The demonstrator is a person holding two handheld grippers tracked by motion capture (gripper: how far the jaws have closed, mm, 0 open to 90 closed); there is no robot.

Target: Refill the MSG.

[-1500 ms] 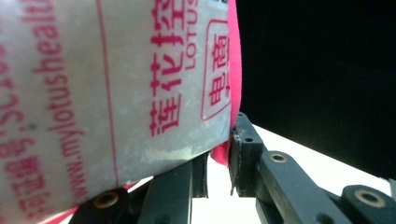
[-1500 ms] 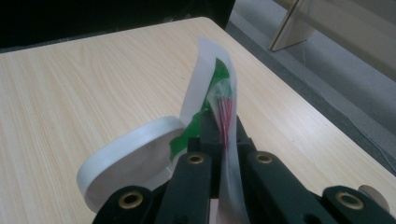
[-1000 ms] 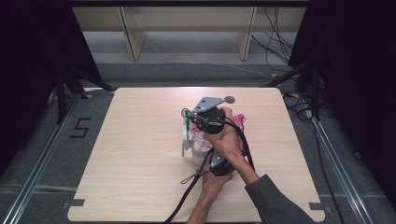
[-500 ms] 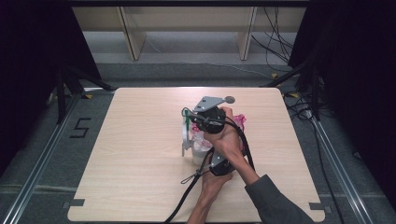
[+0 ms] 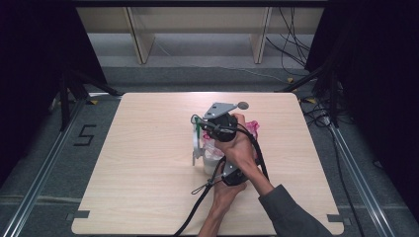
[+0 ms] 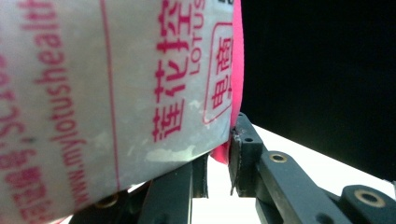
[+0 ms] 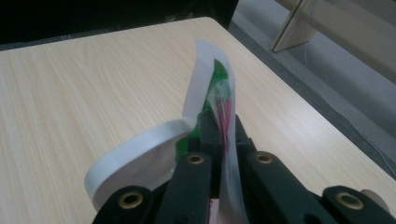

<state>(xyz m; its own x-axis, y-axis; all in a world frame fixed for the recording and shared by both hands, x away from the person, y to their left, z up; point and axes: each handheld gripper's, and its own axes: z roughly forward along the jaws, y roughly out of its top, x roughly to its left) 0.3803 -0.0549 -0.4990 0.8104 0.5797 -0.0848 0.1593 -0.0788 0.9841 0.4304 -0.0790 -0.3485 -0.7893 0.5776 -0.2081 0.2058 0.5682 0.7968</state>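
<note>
In the high view the right hand [image 5: 242, 145] covers most of the plastic bag [image 5: 210, 148], and the tips of the left gripper [image 5: 223, 168] are hidden under it. In the left gripper view the bag [image 6: 93, 93] runs off the top and left edges, its print cut short and blurred. In the right gripper view the film strip [image 7: 224, 116] is cut off at the bottom edge, and its red marks are too small to read.

A: What's on the table [image 5: 138, 187]?
B: One table, two grippers: the left gripper [image 5: 232, 174] near, the right gripper [image 5: 217, 123] farther.
A: And bags?
B: One white and pink printed bag [image 5: 213, 153] between them, and one white tape strip [image 7: 154, 154].
</note>
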